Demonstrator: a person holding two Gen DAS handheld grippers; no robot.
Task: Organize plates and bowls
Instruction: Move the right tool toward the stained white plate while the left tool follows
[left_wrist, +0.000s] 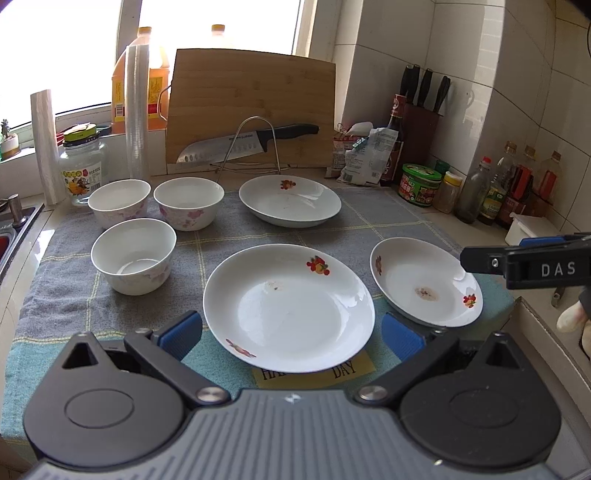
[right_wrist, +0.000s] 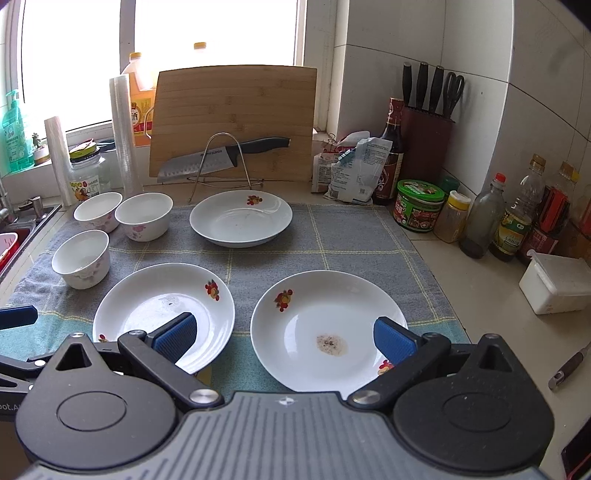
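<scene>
Three white flowered plates lie on a grey checked towel (left_wrist: 221, 236). My left gripper (left_wrist: 291, 336) hangs open just in front of the middle plate (left_wrist: 288, 295), its blue pads on either side of the near rim. A stained plate (left_wrist: 424, 280) sits to the right and a third plate (left_wrist: 290, 199) at the back. Three white bowls (left_wrist: 133, 254), (left_wrist: 120, 201), (left_wrist: 188, 206) stand apart at the left. My right gripper (right_wrist: 284, 339) is open over the near edge of the stained plate (right_wrist: 328, 314), with the middle plate (right_wrist: 147, 299) to its left.
A cutting board (left_wrist: 255, 103) leans at the back behind a wire rack with a knife (left_wrist: 236, 142). Sauce bottles (right_wrist: 517, 221), jars and a knife block (right_wrist: 424, 136) line the right wall. There is a white box (right_wrist: 557, 284) at the right and a sink (left_wrist: 11, 229) at the left.
</scene>
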